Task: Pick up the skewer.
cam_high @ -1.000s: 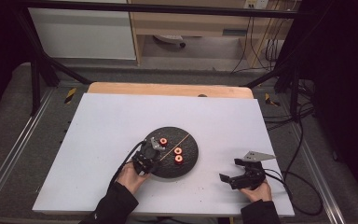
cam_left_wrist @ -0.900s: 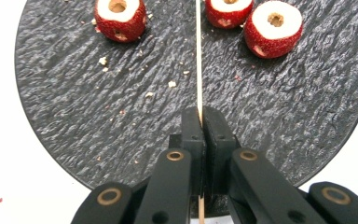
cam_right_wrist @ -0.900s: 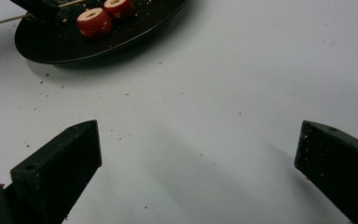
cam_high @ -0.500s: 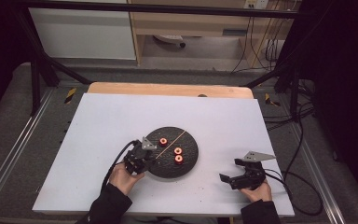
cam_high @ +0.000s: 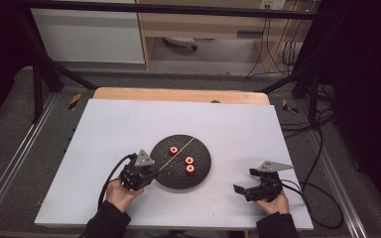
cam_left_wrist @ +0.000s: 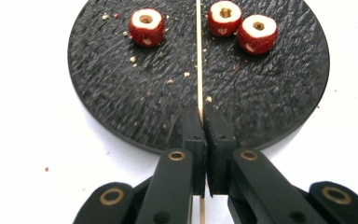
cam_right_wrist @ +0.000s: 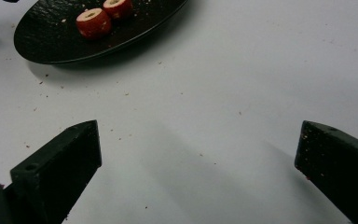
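At the near left edge of the black plate point(cam_high: 181, 161), the left tongs point(cam_left_wrist: 204, 122) are pressed together on a thin wooden skewer point(cam_left_wrist: 199, 56), which runs across the plate's middle between the three red fruit rings point(cam_left_wrist: 223, 17). Compared with a second ago, this hand has drawn back toward the person's left, and the skewer has slid with it, so its tip now lies farther from the far rim. One ring sits left of the stick, two just right of it, none threaded. That pull-back probably sets up the point for spearing a ring. The right tongs point(cam_high: 252, 186) rest spread wide on the white table point(cam_high: 104, 129), well apart from the plate, holding nothing.
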`<state>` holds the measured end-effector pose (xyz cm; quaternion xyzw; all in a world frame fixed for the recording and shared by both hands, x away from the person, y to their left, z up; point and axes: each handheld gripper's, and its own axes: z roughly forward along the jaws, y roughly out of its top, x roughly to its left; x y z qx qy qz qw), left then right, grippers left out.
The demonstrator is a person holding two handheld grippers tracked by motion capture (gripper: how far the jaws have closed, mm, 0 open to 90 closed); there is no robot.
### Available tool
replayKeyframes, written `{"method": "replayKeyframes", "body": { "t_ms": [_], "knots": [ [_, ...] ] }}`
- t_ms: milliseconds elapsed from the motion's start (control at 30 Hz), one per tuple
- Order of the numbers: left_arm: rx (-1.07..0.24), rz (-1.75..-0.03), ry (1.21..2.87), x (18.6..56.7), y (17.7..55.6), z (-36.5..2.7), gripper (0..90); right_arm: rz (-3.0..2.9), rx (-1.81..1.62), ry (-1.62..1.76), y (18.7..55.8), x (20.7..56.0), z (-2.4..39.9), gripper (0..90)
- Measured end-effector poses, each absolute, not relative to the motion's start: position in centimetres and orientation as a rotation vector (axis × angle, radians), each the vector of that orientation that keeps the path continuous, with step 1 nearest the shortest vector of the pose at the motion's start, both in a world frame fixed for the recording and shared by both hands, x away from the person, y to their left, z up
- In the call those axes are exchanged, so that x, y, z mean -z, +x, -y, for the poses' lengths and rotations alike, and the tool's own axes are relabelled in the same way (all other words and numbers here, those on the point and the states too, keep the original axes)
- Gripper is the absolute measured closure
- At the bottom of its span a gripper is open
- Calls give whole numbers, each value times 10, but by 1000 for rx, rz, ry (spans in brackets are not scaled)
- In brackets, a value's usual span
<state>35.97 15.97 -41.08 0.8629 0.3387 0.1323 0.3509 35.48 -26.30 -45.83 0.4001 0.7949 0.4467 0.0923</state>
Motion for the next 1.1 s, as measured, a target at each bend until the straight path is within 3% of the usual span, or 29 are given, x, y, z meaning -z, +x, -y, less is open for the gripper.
{"method": "replayKeyframes", "body": {
  "t_ms": [1100],
  "knots": [
    [-361,-884,2052,426,323,-218,879,-2409,-1256,1203,359,439,230,22]
  ]
}}
